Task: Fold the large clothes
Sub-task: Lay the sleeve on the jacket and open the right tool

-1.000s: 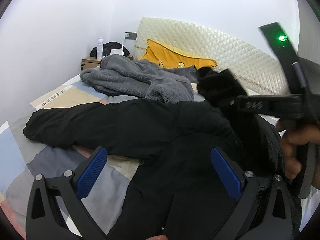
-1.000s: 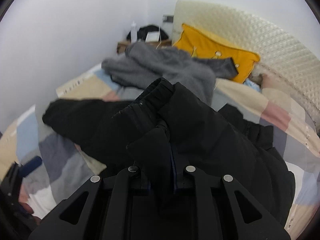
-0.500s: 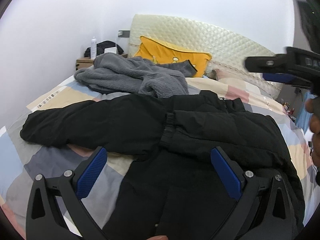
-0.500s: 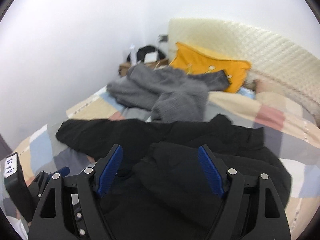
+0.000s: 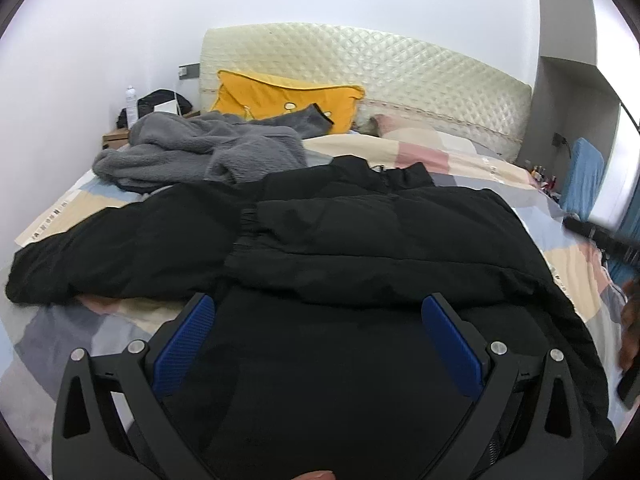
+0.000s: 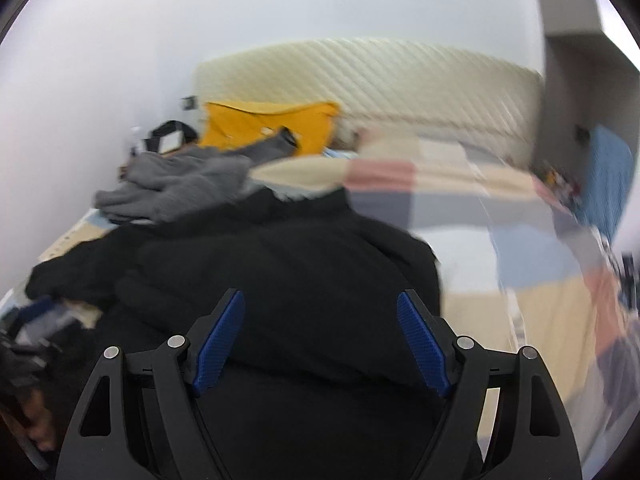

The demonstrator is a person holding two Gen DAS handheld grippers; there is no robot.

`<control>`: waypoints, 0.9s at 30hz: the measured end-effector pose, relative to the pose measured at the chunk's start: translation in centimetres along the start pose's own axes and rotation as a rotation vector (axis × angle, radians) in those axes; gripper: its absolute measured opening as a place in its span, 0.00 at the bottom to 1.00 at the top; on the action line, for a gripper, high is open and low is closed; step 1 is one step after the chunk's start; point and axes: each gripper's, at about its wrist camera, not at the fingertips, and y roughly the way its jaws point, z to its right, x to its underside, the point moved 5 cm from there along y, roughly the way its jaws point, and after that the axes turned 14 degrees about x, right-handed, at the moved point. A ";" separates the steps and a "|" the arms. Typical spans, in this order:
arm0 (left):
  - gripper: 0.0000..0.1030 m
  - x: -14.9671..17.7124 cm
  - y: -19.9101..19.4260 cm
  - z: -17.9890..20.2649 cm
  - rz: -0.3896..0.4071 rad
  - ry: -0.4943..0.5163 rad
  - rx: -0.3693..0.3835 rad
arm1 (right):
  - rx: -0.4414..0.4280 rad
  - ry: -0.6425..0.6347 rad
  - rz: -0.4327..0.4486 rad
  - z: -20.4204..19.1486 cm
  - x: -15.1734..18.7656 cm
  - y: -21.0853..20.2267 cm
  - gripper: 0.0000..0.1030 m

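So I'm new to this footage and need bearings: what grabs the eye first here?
The big black jacket spread over the patchwork bedspread, one sleeve folded across its middle. Beyond it a rumpled grey fleece lies near a yellow pillow against the quilted headboard. Both grippers, left and right, hover open above the jacket.

Both cameras sit low and close over the puffy black jacket [image 5: 360, 248] and look along the bed toward the cream quilted headboard [image 5: 360, 64]. The left camera's picture is sharp; the right camera's is blurry and looks from a bit more to the right. Both see the square yellow pillow [image 6: 272, 128] and the fluffy grey garment [image 6: 180, 188].
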 end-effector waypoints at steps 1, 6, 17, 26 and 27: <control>1.00 0.1 0.2 0.1 -0.003 -0.003 -0.001 | 0.014 -0.003 -0.024 0.7 0.6 0.9 0.76; 1.00 0.3 1.5 0.1 -0.023 -0.046 0.008 | 0.070 -0.036 -0.190 3.9 4.2 5.5 0.76; 1.00 1.3 4.1 1.4 -0.077 0.034 -0.034 | 0.134 -0.056 -0.226 5.9 6.7 10.0 0.75; 1.00 1.4 3.8 1.8 -0.073 0.059 -0.040 | 0.112 0.141 -0.101 9.2 4.1 7.8 0.75; 1.00 1.4 3.8 1.8 -0.073 0.057 -0.039 | 0.114 0.149 -0.097 9.2 3.5 8.0 0.76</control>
